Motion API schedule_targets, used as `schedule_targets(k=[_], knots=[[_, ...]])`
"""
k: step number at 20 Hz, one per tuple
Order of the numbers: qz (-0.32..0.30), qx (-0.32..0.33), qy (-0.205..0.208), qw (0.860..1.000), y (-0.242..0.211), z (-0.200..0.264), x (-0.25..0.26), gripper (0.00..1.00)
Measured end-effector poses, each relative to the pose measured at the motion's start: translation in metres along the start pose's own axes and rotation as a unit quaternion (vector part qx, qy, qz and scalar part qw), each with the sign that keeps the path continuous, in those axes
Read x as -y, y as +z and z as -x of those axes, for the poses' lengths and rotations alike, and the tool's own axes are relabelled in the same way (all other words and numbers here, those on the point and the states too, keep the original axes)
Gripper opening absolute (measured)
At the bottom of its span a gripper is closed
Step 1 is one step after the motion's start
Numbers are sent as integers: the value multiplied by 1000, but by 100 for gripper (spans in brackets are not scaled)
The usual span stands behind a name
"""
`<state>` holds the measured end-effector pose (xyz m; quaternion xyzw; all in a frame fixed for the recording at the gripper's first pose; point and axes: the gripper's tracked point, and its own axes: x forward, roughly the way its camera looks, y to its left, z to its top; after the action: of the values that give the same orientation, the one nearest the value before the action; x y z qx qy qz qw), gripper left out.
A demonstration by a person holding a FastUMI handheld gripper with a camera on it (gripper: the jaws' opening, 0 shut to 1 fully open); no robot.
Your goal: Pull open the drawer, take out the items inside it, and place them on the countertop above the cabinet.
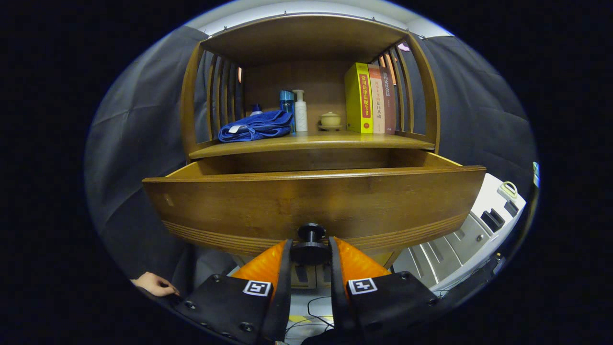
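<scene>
1. Wooden cabinet [306, 43] faced me; its countertop [311, 141] carried a blue towel [254, 127] at the left edge, bottles [294, 110] mid-shelf, books [371, 98] at the right.
2. My gripper [310, 251] clamped the drawer [311, 203] knob [310, 239].
3. Drawer stood pulled out; contents hidden, emptying not yet done.

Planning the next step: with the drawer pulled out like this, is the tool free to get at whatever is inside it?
Probably not yet. The tool is closed on the drawer knob, low in front of the drawer front, which hides the inside. It would have to let go and come up over the top edge.
</scene>
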<state>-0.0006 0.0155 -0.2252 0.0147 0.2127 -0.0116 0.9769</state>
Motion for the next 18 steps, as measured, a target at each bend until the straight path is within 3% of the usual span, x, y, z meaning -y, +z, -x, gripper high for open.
schedule_targets(k=[18], knots=[[-3, -11, -4, 1000, -27, 41, 1, 45]])
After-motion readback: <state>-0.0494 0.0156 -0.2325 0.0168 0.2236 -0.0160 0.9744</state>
